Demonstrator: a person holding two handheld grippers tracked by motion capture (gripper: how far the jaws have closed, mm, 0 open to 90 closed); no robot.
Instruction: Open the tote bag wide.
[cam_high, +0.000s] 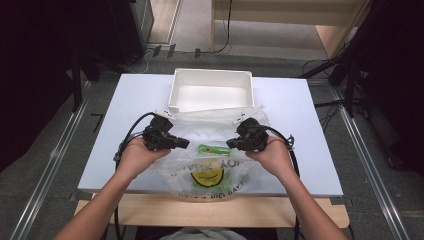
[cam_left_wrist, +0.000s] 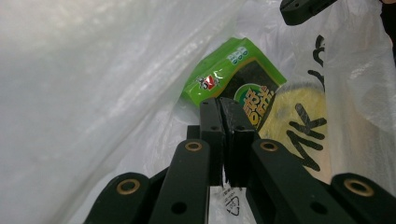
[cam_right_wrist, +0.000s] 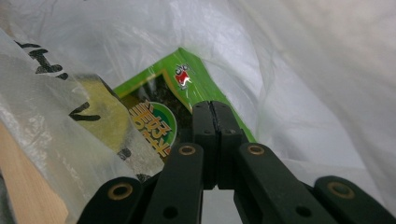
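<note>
Holding: two hands (cam_high: 137, 155) grip the grippers over a see-through plastic bag (cam_high: 210, 150) lying on the white worktop (cam_high: 130, 100).
Left gripper (cam_high: 182, 143): its jaws are pressed tight together. In the left gripper view they meet with just a thin crack between them. It is hard to tell if a bit of bag film is pinched there.
Right gripper (cam_high: 231, 144): its jaws are clenched too, pointing toward the middle of the bag. The right gripper view shows them closed flat, with nothing plain to see between them.
Green packet (cam_high: 212, 149): it lies inside the bag, between the two grippers. In both gripper views the black jaws hide its near end, so part of its round label is cut off. The writing on it is too small to read.
Bag: the film is crinkled and shiny, so things behind it look foggy. A yellow smiley face (cam_high: 206, 177) and black letters are printed on it. The letters are folded and partly covered by the hands. The near edge of the bag hangs past the worktop over a wooden board (cam_high: 150, 210).
White box (cam_high: 210, 90): it sits open at the far side, just behind the bag. The bag's top edge hides its near wall low down.
Arms: both forearms are cut off at the bottom edge of the high view.
</note>
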